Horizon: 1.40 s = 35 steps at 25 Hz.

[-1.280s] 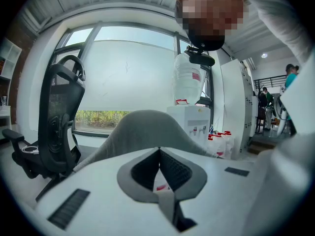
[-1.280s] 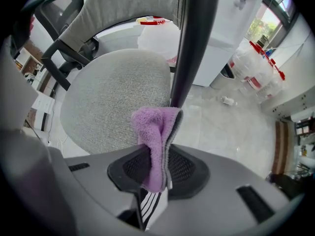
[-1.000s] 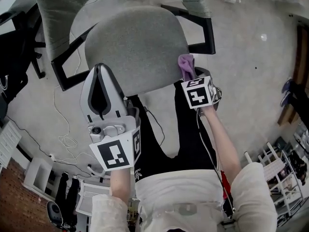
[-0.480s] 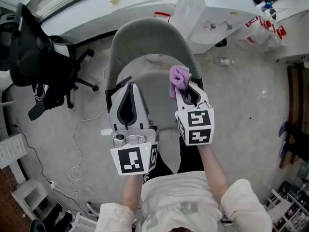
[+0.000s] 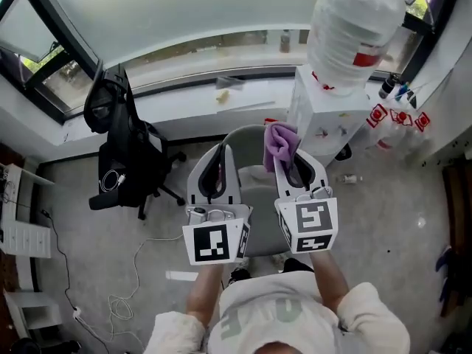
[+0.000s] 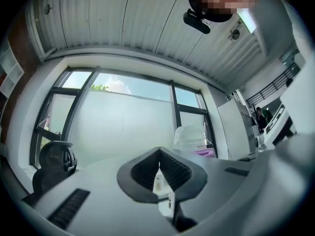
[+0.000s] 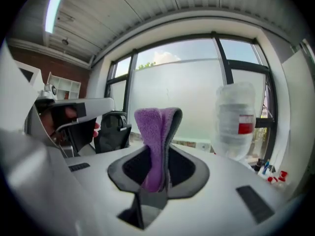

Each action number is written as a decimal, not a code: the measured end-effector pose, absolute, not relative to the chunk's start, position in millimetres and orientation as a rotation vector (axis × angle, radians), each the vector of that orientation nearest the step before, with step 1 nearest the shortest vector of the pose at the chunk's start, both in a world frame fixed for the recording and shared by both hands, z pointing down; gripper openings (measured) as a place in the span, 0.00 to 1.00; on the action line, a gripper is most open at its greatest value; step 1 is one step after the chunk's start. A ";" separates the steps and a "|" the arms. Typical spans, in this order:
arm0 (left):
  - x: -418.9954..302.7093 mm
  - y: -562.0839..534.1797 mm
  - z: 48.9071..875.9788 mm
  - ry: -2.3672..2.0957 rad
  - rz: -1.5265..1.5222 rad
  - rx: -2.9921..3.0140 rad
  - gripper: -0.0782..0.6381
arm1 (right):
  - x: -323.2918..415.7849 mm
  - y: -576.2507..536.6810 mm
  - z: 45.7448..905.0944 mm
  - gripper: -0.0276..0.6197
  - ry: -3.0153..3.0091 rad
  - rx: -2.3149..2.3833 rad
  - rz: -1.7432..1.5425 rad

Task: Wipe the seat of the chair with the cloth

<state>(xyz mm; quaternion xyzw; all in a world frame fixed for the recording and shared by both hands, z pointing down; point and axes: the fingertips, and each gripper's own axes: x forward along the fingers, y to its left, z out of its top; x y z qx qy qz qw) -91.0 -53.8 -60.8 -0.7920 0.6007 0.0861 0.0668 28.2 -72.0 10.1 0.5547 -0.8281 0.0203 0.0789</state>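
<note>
Farthest off, a wide frosted window in dark frames [image 5: 221, 13] spans the top of the head view, above a pale sill. Below it lies the speckled grey concrete floor [image 5: 383, 212].

At the floor's far right edge, against the sill, stands a white water dispenser [image 5: 324, 120] with a large clear inverted bottle bearing a red label [image 5: 354, 21] on top. Near the far left edge stands a black wheeled office chair draped with dark gear [image 5: 125, 153].

Between those two, the grey upholstered chair [image 5: 247, 142] stands directly under both grippers, with its curved back towards the window. Most of its seat is covered by them.

Both grippers are raised side by side, pointing at the window. The left gripper [image 5: 220, 152] has its jaw tips pressed together with nothing held. Its own view shows only a lens-shaped gap behind the tips.

The right gripper [image 5: 289, 159] is clamped on a folded purple terry cloth [image 5: 278, 142]. The cloth rises as a loop past the jaw tips, off the seat, over the grey chair's back edge.
</note>
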 end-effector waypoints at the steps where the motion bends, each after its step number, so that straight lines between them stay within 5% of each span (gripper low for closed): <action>1: -89.6 -50.9 -71.9 1.792 0.272 -2.374 0.13 | 25.7 -69.0 -5.2 0.18 -2.514 1.662 0.032; 35: -33.0 -14.5 -75.6 1.714 0.341 -2.425 0.13 | 65.1 -23.4 -38.8 0.18 -2.571 1.654 -0.141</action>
